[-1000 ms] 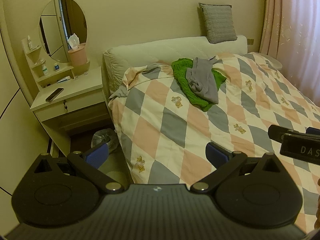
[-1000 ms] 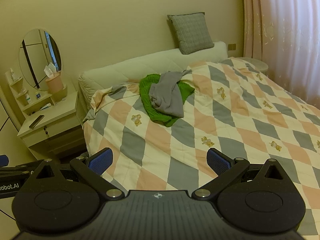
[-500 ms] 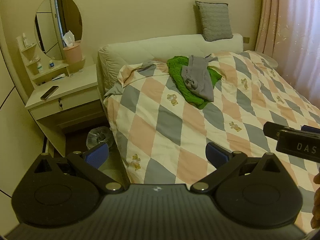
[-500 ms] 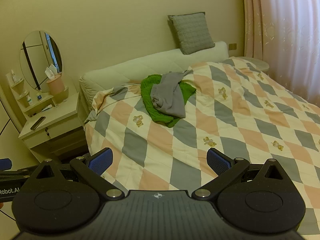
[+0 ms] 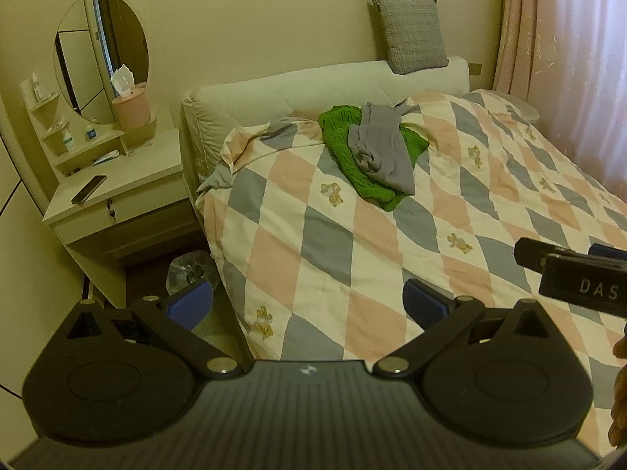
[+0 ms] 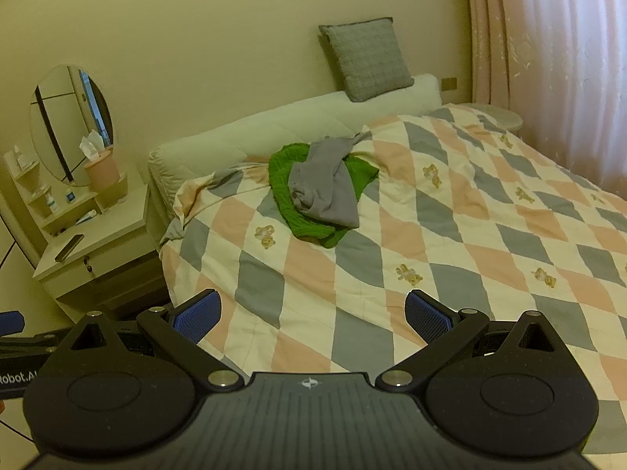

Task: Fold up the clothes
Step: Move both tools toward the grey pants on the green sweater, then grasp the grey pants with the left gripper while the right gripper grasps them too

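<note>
Left tool (image 5: 305, 301), right tool (image 6: 311, 313): both spread wide, empty, well short of clothes. Grey garment (image 6: 327, 188) crumpled atop green knit (image 6: 286, 203) on quilt (image 6: 450, 258), near headboard (image 6: 282, 121). Advice: you pinch grey top layer only, at edge, lift clear of knit.

A wide stretch of pink, grey and cream diamond-patterned quilt (image 6: 450, 243) lies bare between the near edge and the far heap, where a crumpled grey garment (image 6: 325, 192) rests on a green knitted sweater (image 6: 288, 192). At left, a cream bedside dresser (image 5: 117, 196) hems the bed's side.
</note>
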`<control>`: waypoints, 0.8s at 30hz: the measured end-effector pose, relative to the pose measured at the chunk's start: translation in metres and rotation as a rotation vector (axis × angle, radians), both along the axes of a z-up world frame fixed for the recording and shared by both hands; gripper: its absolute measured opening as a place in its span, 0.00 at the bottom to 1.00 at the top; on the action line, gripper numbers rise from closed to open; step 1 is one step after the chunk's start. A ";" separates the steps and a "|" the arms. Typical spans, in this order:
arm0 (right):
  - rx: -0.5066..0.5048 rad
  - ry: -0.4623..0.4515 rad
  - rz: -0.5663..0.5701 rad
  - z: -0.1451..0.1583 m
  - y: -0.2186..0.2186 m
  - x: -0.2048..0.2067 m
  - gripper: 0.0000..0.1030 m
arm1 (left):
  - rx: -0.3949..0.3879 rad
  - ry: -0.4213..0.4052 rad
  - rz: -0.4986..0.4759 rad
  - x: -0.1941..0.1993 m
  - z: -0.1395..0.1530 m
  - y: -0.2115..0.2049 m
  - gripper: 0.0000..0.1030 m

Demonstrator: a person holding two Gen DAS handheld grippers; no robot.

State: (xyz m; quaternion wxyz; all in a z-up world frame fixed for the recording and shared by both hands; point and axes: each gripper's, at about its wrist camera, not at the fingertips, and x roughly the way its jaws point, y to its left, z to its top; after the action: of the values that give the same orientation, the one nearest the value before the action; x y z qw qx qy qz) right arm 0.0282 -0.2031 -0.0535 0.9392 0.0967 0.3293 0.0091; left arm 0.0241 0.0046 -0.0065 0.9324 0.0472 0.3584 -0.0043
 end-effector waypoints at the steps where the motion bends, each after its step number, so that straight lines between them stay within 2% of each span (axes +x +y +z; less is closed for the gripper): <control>1: 0.001 0.001 -0.003 -0.001 0.000 0.002 1.00 | -0.001 0.000 -0.002 0.003 0.000 0.000 0.99; 5: 0.000 0.009 -0.015 -0.004 -0.002 0.012 1.00 | -0.006 0.003 -0.017 0.019 -0.003 0.000 0.99; 13: -0.017 0.064 -0.060 -0.023 0.001 0.059 1.00 | -0.015 0.065 -0.047 0.082 -0.026 0.006 0.99; 24: -0.032 0.145 -0.122 -0.051 0.014 0.172 1.00 | -0.027 0.157 -0.118 0.220 -0.055 0.021 0.99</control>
State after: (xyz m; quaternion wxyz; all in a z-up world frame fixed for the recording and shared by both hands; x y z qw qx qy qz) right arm 0.1999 -0.1893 -0.1042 0.9131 0.1018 0.3902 -0.0603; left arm 0.2437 0.0253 -0.0614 0.9001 0.0550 0.4269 -0.0676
